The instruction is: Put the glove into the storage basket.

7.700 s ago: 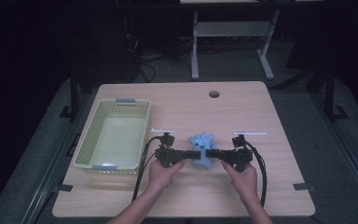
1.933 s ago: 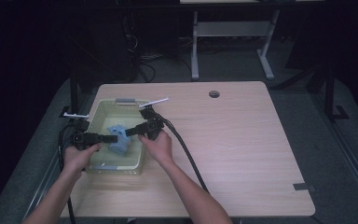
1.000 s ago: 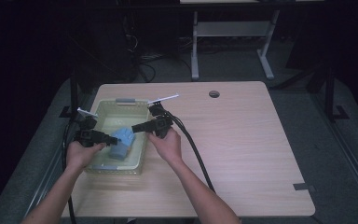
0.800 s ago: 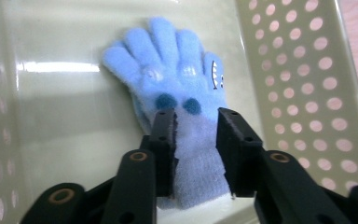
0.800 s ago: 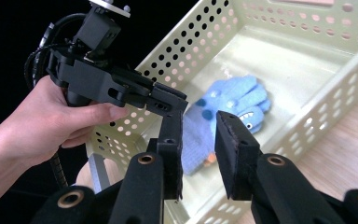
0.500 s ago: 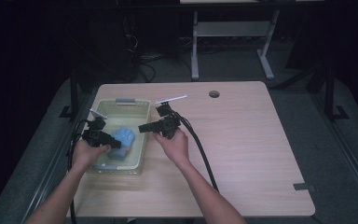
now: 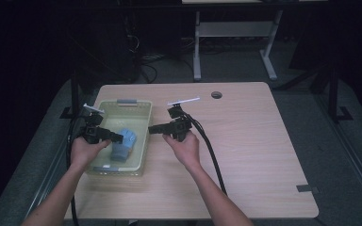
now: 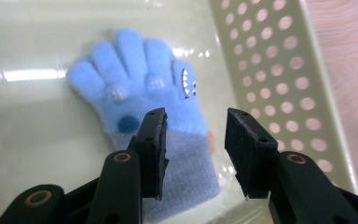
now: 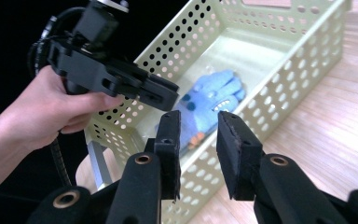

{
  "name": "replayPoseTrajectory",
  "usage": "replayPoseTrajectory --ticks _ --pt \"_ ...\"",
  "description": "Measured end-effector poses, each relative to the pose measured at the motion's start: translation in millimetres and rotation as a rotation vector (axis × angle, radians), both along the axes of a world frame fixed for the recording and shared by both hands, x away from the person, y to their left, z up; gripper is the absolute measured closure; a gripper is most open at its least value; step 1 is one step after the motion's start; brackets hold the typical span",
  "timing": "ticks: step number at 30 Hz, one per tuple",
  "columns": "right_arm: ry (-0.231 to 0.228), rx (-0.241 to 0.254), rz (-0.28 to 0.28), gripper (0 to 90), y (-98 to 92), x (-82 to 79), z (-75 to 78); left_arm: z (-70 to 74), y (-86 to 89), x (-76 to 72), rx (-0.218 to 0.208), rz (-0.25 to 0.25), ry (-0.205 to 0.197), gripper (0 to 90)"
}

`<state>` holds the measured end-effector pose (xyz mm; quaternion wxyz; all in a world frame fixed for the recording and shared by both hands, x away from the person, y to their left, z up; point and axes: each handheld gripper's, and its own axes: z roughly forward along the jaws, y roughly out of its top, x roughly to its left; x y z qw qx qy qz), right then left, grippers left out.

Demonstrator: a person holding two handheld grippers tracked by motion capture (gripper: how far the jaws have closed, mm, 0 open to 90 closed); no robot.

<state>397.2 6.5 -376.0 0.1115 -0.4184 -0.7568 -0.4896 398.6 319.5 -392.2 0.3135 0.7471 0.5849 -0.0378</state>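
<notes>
both grippers, left [image 8: 193, 156] and right [image 9: 198, 154], stand part open and empty, so rising carelessly over the basket [image 7: 143, 141] you could snag the glove [image 8: 158, 107] inside it.

Glove released into the basket

The blue glove [image 8: 154, 107], earlier carried between both tools above the counter, now lies flat in the basket [image 7: 143, 141]; the left tool [image 8: 193, 149] is opened off it, and the right tool [image 9: 196, 154] is drawn back outside.

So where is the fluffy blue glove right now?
The blue glove lies flat on the floor of the pale green basket at the table's left in the high view, just beyond the left gripper, whose fingers stand apart above its cuff.
</notes>
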Motion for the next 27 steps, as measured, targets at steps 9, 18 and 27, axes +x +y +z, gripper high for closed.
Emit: replayPoseTrajectory --ticks 9,18,27 --pt "0.004 0.005 -0.024 65.3 -17.5 -0.2 2.3 17.9 1.0 -4.0 -0.079 0.003 -0.062 55.0" --pt "0.008 0.007 -0.046 61.9 -29.7 -0.2 1.9 33.0 -7.0 -10.6 -0.133 -0.019 -0.116 52.6" --pt "0.011 -0.003 -0.072 57.1 -49.3 -1.3 2.3 40.5 -22.7 -12.9 -0.18 -0.054 -0.143 50.5"
